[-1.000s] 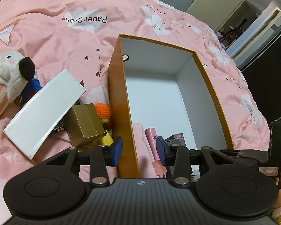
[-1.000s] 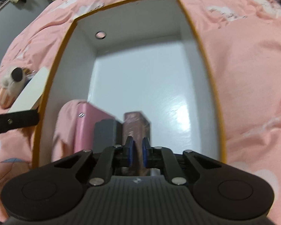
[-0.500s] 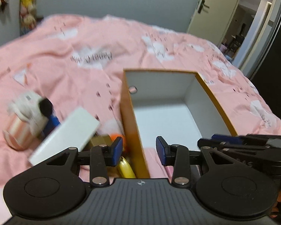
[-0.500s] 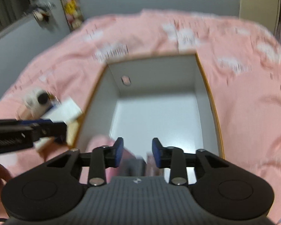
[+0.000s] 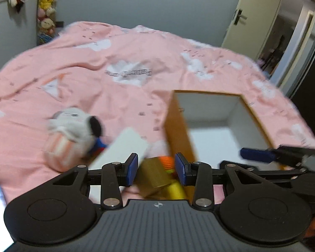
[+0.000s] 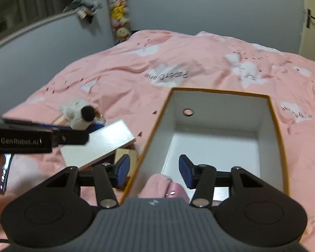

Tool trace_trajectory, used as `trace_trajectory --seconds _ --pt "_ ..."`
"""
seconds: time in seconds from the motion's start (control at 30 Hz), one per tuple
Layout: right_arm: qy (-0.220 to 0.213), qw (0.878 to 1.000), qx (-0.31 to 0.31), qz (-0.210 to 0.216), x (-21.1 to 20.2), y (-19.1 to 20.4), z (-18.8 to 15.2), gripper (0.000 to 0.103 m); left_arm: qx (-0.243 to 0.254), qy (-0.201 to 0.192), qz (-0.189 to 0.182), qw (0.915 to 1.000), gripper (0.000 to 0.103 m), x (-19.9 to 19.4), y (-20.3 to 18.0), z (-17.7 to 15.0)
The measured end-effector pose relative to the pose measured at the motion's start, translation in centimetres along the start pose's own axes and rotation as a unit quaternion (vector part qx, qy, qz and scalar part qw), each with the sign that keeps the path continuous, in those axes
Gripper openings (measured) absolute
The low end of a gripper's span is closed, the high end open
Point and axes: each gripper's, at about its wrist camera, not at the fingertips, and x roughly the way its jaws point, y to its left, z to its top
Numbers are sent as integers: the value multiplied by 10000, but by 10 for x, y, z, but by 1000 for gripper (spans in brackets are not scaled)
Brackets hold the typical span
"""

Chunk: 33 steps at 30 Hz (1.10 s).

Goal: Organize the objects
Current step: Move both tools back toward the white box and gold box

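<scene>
Landmark: the open box (image 6: 218, 147), orange outside and white inside, is sitting on the pink bed (image 6: 119, 77).

Right tongs (image 6: 154, 173) are hovering over the box's near end; jaws have just been opening and are now standing apart with nothing between the pads. Below them, inside the box at its near wall, a pink case (image 6: 168, 189) is lying.

Left tongs (image 5: 156, 169) are hanging just left of the box, jaws at a middling gap, gripping nothing.

Still outside, left of the box:
- gold carton (image 5: 152, 175), just beside the box wall. Judged light, stiff cardboard, slick faces; pinching across two flat sides looks best.
- white flat box (image 6: 98, 145), tilted. Broad, so an edge grip is advisable.
- plush toy (image 6: 77, 113), furthest out. Soft, squashy; any bulge will do.
</scene>
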Motion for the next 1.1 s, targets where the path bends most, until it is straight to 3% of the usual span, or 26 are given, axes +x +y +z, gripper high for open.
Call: trace_trajectory --seconds 0.3,0.43,0.8,0.97,1.03,1.1 --pt "458 9972 -366 454 30 30 4 53 266 377 353 9983 49 4 28 -9" --pt "626 9944 -605 596 44 41 7 52 157 500 376 9979 50 9 39 -8" --pt "1259 9789 -1366 852 90 57 30 52 312 709 507 9957 50 14 59 0" --pt "1740 9556 -2159 997 117 64 37 53 512 811 350 9948 50 19 58 3" --pt "1906 9369 -2709 1117 125 70 38 58 629 842 285 9941 50 23 54 2" --pt "2021 9140 -3292 1240 131 77 35 69 712 875 244 9933 51 28 52 2"
